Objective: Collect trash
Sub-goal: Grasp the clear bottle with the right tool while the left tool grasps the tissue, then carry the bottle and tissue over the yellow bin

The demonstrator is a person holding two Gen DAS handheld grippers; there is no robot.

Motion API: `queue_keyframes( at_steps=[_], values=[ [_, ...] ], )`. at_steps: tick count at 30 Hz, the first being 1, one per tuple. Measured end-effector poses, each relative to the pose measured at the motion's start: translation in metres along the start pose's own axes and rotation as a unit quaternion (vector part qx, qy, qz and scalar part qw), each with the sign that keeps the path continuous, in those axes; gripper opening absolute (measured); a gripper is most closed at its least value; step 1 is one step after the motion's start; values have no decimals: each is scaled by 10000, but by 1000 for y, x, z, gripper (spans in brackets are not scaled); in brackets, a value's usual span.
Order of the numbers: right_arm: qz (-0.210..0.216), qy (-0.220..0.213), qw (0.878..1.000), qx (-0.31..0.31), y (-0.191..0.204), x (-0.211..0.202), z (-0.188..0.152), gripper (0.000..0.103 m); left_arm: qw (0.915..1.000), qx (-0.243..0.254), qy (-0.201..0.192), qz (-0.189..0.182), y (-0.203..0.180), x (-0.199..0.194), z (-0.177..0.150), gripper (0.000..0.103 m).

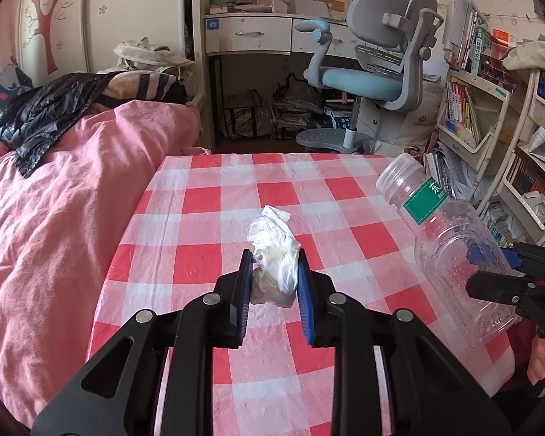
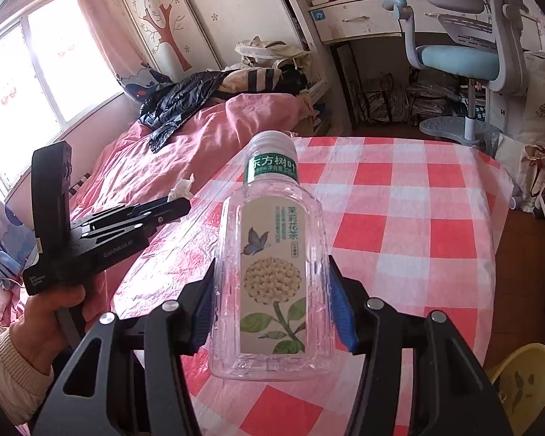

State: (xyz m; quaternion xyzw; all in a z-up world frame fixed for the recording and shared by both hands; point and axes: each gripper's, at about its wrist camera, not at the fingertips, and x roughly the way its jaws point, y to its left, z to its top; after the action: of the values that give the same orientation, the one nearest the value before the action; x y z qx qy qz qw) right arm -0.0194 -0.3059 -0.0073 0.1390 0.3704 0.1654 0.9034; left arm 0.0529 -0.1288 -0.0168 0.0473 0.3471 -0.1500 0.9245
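My left wrist view looks forward along the left gripper, low and close over the checked tablecloth, facing the desk and swivel chair at the top of frame. My right wrist view faces the same way from further right, the right gripper filling its lower centre. Both share the tablecloth, the pink bed on the left, desk and chair. Each catches the other: the right gripper sits at my left view's right edge, the left gripper at my right view's left edge.
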Motion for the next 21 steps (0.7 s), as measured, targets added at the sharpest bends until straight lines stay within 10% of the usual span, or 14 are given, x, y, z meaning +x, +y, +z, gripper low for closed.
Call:
queue_keyframes(
  at_steps=[11, 21],
  values=[
    [-345, -32, 9993, -164, -17, -36, -4, 54, 9989, -35, -8, -468, -30, -16, -7, 22],
    [-1860, -13, 9802, 685, -145, -149, -87, 54, 9727, 862, 433, -2111, -212, -7, -34, 22]
  ],
)
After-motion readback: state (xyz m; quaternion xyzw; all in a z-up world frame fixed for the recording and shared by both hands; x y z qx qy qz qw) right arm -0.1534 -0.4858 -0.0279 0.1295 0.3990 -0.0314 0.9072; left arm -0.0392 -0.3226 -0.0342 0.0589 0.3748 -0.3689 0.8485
